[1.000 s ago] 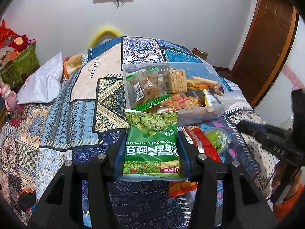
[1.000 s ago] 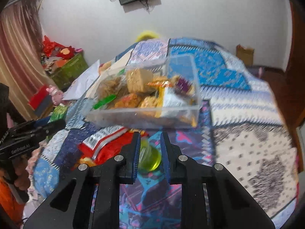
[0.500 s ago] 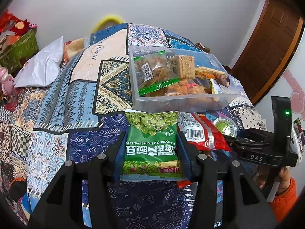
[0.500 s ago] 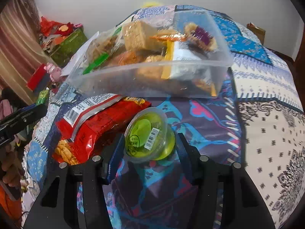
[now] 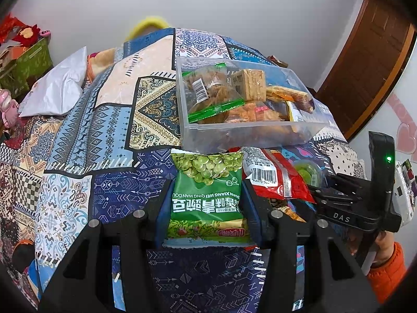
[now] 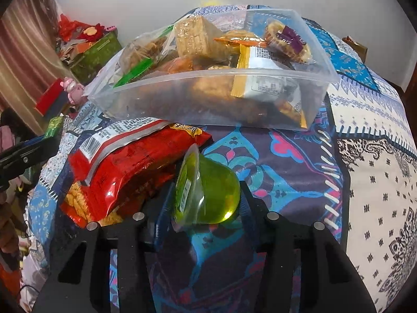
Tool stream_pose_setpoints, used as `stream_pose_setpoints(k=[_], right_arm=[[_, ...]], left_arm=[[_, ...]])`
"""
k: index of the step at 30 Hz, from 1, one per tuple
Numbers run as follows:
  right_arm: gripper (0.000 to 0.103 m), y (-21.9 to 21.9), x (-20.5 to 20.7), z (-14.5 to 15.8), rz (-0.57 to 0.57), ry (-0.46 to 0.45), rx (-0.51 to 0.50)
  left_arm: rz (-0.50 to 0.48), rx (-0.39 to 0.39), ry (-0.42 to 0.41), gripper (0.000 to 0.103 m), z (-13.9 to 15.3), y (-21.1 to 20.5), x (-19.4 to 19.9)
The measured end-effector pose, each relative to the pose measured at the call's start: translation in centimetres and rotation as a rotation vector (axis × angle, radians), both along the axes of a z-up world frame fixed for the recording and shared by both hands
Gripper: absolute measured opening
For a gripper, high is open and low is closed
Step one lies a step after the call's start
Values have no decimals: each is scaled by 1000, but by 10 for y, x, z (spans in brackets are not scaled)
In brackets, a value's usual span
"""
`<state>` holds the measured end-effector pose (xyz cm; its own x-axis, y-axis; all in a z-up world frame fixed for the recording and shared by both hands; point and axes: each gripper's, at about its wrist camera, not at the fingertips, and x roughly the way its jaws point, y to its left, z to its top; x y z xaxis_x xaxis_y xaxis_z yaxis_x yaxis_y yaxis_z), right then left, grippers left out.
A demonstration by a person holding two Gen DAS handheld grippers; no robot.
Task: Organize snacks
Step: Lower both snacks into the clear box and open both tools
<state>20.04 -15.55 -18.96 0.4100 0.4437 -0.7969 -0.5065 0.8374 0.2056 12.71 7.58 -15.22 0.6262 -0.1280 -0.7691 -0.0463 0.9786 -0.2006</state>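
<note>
The right gripper [image 6: 206, 195] squeezed the green jelly cup [image 6: 208, 190], which had tipped sideways. The left gripper [image 5: 207, 203] held the pea bag [image 5: 207, 195]. Both needed lifting slowly into the clear box [image 6: 221, 99].

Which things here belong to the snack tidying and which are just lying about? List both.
Job:
- clear bin of snacks
- green pea packet, clamped in the left gripper
- jelly cup, clamped in the right gripper
- red packet, loose on the bedspread

Lying about:
- white pillow
- green box
- pink toy
</note>
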Motion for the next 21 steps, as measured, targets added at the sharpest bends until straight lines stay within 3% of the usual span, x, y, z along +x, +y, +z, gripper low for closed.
stream_pose_setpoints(k=[11,21], right_arm=[[41,-32,0,35,-83,-75,79],[41,-18,25,79,-91,-197,126]], left_arm=[[-9,19,-70,50,27,-7,10],[-16,19,-142,50,55,-16,52]])
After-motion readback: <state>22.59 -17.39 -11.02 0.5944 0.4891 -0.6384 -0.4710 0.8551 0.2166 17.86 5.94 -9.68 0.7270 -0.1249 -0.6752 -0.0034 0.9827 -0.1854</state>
